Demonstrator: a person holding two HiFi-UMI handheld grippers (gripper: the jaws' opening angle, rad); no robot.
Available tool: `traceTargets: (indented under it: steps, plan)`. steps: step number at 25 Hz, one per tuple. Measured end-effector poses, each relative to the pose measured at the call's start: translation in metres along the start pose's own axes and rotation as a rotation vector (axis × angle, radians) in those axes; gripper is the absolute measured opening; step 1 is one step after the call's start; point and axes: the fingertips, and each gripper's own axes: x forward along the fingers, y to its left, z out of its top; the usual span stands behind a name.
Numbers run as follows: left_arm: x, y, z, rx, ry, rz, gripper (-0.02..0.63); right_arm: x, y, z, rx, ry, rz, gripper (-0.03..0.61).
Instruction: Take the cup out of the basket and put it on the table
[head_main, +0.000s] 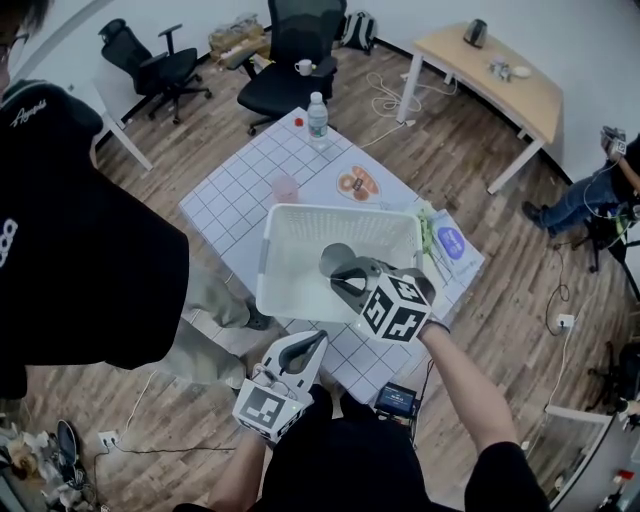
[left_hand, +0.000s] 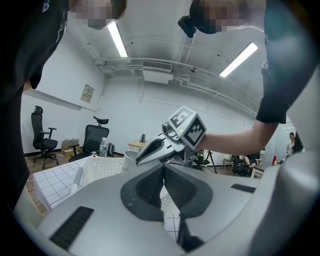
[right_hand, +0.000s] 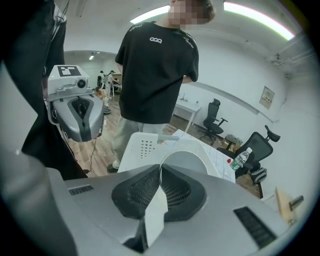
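Pinching the wall of the cup (right_hand: 186, 159), the right claw (right_hand: 160, 186) holds it just ahead, above the basket (head_main: 300, 213); the bench (head_main: 232, 195) lies beyond.

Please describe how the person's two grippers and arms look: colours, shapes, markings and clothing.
The left gripper and the right gripper are alike: smooth light grey shells with rounded edges, and dark grey ribbed pads on the two jaws. Each carries a white cube with black square markers. The person wears a black top with short sleeves.
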Motion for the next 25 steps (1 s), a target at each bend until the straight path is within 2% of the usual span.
traceTargets:
  steps: [12,16,20,25]
  plan:
    - [-0.001,-0.014,0.007,0.023,-0.035,-0.014,0.008,-0.07,0.03,0.023,0.002,-0.069,-0.056,0.031]
    - [-0.002,-0.017,0.007,0.032,-0.042,-0.005,0.008,-0.086,0.045,0.019,0.019,-0.087,-0.078,0.031]
    - [-0.003,-0.023,0.006,0.083,-0.048,0.009,0.008,-0.098,0.059,0.009,0.045,-0.098,-0.108,0.031]
    - [-0.001,-0.03,0.005,0.08,-0.045,0.002,0.008,-0.113,0.075,-0.004,0.085,-0.109,-0.163,0.031]
